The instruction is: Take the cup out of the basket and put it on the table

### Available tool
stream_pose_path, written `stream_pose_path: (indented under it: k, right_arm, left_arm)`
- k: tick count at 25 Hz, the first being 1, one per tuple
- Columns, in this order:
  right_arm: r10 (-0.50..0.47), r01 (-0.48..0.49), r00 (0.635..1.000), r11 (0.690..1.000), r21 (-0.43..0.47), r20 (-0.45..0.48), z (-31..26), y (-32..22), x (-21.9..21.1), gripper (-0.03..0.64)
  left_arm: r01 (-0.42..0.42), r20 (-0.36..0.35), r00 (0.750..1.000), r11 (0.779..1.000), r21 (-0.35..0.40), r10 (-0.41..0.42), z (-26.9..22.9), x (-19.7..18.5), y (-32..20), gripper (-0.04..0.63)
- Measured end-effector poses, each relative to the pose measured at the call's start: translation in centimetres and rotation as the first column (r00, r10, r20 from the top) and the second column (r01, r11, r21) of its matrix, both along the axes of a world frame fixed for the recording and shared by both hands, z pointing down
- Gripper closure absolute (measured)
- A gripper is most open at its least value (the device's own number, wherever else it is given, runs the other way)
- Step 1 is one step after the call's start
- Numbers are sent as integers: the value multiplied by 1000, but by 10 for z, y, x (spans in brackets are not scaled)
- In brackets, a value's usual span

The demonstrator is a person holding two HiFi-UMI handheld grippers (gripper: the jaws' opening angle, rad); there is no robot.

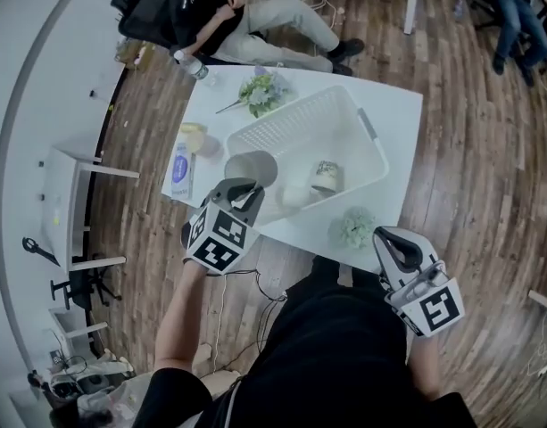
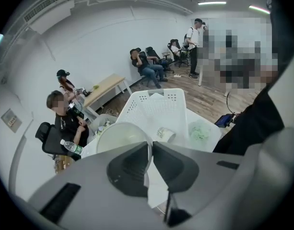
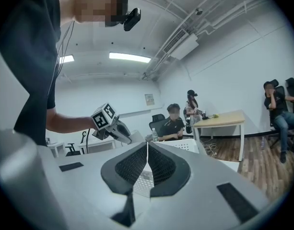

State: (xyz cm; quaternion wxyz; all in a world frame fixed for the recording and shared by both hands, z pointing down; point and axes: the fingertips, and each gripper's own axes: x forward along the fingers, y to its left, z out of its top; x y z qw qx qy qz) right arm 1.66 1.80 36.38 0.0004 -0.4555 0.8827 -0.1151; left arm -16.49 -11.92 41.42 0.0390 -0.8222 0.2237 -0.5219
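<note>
L gripper [image 2: 151, 150]: jaws clenched on rim of pale grey round cup [image 1: 250, 168], wall pinched btwn pads. Cup in air over near-left corner of white perforated plastic basket [image 1: 295, 119]; appears clear of rim. R gripper [image 3: 147, 150]: jaws closed, empty, off near edge of white table [image 1: 393, 114]. Step: transfer, lift judged done. Next: carry to bare tabletop beside basket, lower upright, release. Small patterned container [image 1: 326, 176] lies in basket.
</note>
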Motion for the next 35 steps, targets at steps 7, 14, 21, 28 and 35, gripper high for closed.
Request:
stream_pose_path:
  k: [7, 14, 21, 28, 35]
  right_arm:
    - [-95, 95, 995, 995, 4, 21, 4, -1, -32, 591]
    - [-157, 156, 987, 988, -19, -20, -4, -8, -64, 591]
    - [-148, 146, 988, 989, -36, -47, -3, -9, -95, 591]
    - [-112, 108, 990, 993, -47, -89, -7, -14, -111, 591]
    - [-54, 46, 992, 997, -68, -117, -4, -22, -108, 591]
  left_arm:
    - [137, 40, 989, 989, 46, -139, -8, -71, 2, 558]
    - [281, 39, 959, 959, 31, -282, 6, -147, -8, 558]
    - [309, 93, 948, 950, -48, -304, 68, -194, -19, 558]
    - [276, 126, 958, 949, -151, -258, 134, -206, -28, 558]
    - [232, 124, 971, 942, -243, -207, 180, -199, -38, 558]
